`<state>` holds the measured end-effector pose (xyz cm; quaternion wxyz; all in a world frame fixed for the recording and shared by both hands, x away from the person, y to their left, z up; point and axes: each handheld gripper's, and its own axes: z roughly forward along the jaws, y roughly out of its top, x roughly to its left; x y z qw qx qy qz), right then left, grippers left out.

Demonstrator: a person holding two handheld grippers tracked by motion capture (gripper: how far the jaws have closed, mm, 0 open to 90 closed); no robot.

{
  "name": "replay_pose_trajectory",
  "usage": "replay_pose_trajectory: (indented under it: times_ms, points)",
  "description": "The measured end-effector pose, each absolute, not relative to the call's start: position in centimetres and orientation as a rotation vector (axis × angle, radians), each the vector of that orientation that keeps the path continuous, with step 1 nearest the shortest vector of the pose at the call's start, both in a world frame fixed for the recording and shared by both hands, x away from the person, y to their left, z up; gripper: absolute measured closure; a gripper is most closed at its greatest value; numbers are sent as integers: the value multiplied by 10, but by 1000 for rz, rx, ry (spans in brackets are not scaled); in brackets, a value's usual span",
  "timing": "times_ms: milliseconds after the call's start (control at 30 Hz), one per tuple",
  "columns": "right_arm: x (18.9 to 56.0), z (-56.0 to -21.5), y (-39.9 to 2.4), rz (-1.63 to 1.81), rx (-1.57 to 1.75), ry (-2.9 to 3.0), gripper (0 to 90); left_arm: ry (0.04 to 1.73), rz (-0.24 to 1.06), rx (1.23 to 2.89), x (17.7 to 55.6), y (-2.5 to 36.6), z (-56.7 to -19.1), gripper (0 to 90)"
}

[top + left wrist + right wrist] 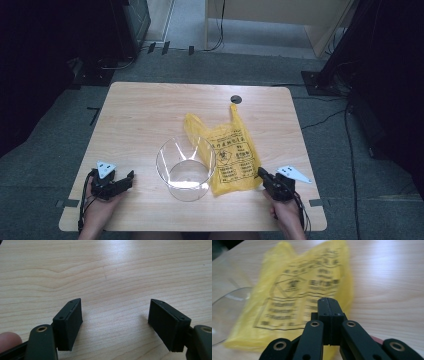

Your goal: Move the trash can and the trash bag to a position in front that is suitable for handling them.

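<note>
Right tongs (261, 173) together at the near-right corner of the yellow bag (227, 152), flat on the worktop (140, 115) beside the clear bin (185, 167). Left tongs (127, 178) apart, empty, near-left.

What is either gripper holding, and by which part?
Left gripper: open, nothing held. Right gripper: shut at the yellow bag's near edge; whether it pinches plastic cannot be told.

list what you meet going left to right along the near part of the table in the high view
left gripper → clear container → yellow bag → right gripper
</note>
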<state>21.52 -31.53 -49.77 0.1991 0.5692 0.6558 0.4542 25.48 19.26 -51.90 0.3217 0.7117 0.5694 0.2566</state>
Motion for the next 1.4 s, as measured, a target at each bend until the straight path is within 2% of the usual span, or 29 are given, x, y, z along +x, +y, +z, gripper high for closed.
replay_pose_trajectory:
  times_ms: [233,300,333,467,500,567,633,700,900,1000,1233,1300,1400]
  points:
    - [211,-499,-264,1267,1448,1995,900,1495,674,1869,255,193,-519,268]
    - [210,-499,-259,1237,1423,2006,871,1495,673,1869,255,193,-519,268]
    - [212,-497,-258,1201,1421,1983,719,1498,669,1865,255,193,-519,268]
    - [227,-494,-269,1103,1526,1853,378,1495,674,1870,255,193,-519,268]
    - [233,-494,-269,1074,1543,1850,306,1495,674,1870,255,193,-519,268]
    - [243,-500,-265,1014,1577,1890,238,1495,674,1869,255,193,-519,268]
    - [250,-509,-258,918,1601,1928,255,1495,673,1868,255,193,-519,268]
    - [250,-516,-250,851,1567,1989,351,1498,668,1864,255,193,-519,269]
    - [235,-518,-251,894,1507,2004,779,1498,671,1866,255,193,-519,269]
    - [226,-517,-260,909,1500,2032,897,1497,663,1860,255,193,-519,269]
    - [198,-512,-281,904,1488,2153,891,1497,668,1865,255,193,-519,268]
    - [191,-508,-285,888,1474,2215,803,1497,665,1863,255,193,-519,268]
    - [189,-497,-293,967,1459,2195,585,1497,666,1864,255,193,-519,268]
